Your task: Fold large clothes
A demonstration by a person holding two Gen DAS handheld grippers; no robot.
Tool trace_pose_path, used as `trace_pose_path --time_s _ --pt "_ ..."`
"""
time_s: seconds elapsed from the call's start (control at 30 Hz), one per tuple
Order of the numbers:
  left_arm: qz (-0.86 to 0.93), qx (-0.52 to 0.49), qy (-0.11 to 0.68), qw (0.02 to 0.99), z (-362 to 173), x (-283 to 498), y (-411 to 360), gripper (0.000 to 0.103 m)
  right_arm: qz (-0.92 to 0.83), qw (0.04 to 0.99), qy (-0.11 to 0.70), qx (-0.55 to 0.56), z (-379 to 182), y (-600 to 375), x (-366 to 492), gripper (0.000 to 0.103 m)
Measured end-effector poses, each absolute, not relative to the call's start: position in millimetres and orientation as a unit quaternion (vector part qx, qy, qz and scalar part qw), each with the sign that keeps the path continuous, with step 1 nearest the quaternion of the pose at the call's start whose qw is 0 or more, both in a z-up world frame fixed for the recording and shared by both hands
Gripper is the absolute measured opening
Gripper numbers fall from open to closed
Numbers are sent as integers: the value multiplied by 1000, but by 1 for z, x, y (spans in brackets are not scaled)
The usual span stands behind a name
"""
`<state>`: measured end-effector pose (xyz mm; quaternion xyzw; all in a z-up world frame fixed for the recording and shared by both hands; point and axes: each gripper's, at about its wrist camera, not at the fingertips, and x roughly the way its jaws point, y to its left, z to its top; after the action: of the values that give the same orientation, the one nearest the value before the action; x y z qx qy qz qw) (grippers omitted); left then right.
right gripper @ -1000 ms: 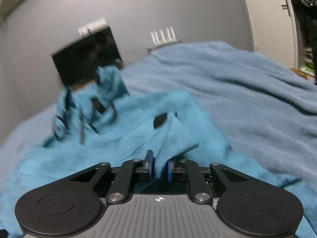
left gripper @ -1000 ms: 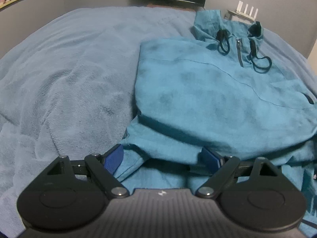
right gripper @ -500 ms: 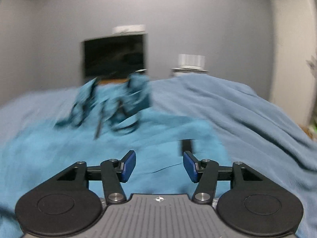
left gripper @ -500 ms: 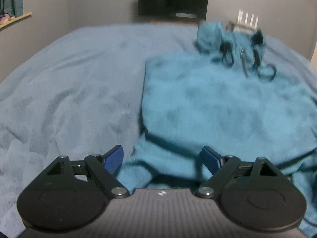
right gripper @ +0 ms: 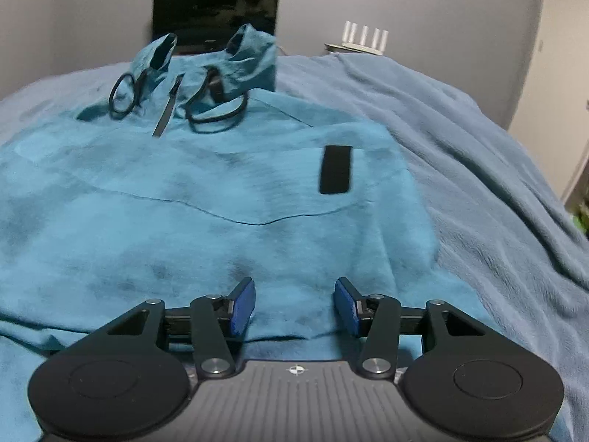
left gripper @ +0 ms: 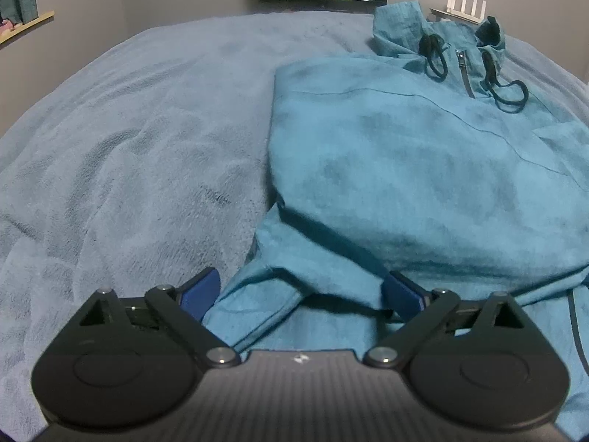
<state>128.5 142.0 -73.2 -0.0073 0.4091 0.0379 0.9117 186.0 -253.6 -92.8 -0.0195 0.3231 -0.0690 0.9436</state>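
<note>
While the teal jacket (left gripper: 423, 169) lies spread on the bed (left gripper: 129, 140), which is covered by a grey-blue fleece blanket, both grippers hover low over its near edge. Seen from the left wrist, the garment fills the area from 12 to 4 o'clock, its collar (left gripper: 434, 33) bunched at the far end toward 1 o'clock with a short dark zipper (left gripper: 464, 73) and two black drawcords (left gripper: 504, 88) looped on the chest. A folded layer rests on top of the lower fabric, and a loose strip of cloth runs toward 6 o'clock between the blue pads. The left gripper (left gripper: 302, 291) has its jaws spread wide, nothing pinched between them (the cloth beneath them looks slack). From the right wrist, the right gripper (right gripper: 294, 305) also stands with its jaws apart, though less widely, and holds nothing; the jacket surface lies just beyond the pads. A black rectangular patch (right gripper: 335, 169) sits on the cloth toward 12 o'clock from that gripper, near the garment's right edge. Bare blanket stretches from 1 to 4 o'clock in this view. Against the far wall a dark screen (right gripper: 217, 11) stands behind the collar, and a white router (right gripper: 364, 38) with four upright antennas sits beside it at 1 o'clock.
</note>
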Motion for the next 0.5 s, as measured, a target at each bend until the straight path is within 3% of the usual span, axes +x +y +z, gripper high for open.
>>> trace_pose_path --time_s 0.27,0.4,0.5 --pt "78 6 351 933 -31 89 144 96 -60 952 278 111 -46 -298 116 70" --pt "87 -35 287 953 22 47 155 96 -48 959 248 126 -11 -313 74 75" --pt "80 -53 269 958 52 15 167 103 -43 964 234 119 15 -324 43 80"
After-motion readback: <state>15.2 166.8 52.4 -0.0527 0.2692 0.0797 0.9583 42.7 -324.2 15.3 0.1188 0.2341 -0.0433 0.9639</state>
